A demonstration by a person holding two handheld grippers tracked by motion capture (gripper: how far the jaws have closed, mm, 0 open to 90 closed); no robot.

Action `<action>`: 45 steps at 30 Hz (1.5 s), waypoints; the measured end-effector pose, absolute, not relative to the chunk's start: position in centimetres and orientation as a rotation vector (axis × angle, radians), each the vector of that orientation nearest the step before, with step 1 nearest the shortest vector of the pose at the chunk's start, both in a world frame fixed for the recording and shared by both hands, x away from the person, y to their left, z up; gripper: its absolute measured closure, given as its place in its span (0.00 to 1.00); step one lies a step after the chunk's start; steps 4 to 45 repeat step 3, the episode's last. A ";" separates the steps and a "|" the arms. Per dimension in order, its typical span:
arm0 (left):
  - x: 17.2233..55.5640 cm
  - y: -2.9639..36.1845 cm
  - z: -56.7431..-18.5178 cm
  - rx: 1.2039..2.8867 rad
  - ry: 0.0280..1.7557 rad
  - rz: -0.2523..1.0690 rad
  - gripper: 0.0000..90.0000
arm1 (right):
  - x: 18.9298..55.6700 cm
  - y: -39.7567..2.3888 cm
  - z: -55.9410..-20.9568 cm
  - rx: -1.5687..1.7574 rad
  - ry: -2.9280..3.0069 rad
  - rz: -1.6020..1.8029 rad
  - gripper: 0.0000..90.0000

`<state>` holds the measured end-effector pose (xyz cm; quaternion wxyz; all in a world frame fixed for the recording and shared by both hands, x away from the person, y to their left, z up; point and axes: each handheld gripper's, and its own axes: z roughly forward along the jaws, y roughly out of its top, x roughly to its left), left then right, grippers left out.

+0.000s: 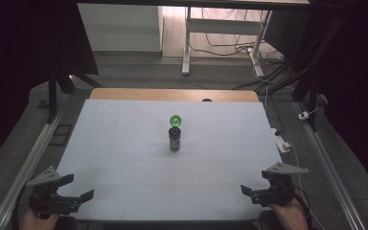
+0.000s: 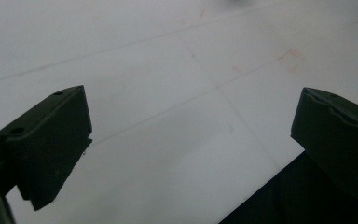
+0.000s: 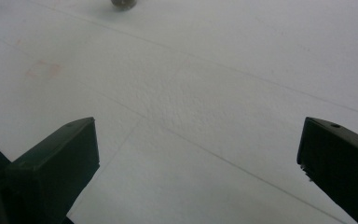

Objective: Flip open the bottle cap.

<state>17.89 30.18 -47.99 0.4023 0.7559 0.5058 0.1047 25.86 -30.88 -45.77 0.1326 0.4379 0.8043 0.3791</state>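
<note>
High view: left claw [image 1: 79, 188] and right claw [image 1: 254, 182] gape wide, empty, well apart from bottle [image 1: 175, 139]

Your bottle [image 1: 175, 139] stands upright on the table [image 1: 124, 143], about midway between the left and right edges and a little nearer the far edge than the near one. A round ball [image 1: 175, 120] sits on top of the bottle. Your left gripper [image 1: 79, 188] is at the near left corner, your right gripper [image 1: 254, 183] at the near right corner. Both are well apart from the bottle, which lies ahead of them and between them.
</note>
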 end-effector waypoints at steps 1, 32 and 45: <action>17.9 30.2 -48.0 1.900 1.280 0.265 0.00 | 25.8 -30.9 -45.8 1.278 2.337 1.093 0.00; 18.0 30.3 -48.0 1.897 1.282 0.259 0.00 | 25.9 -30.9 -45.8 1.278 2.340 1.084 0.00; 18.0 30.3 -48.0 1.897 1.282 0.259 0.00 | 25.9 -30.9 -45.8 1.278 2.340 1.084 0.00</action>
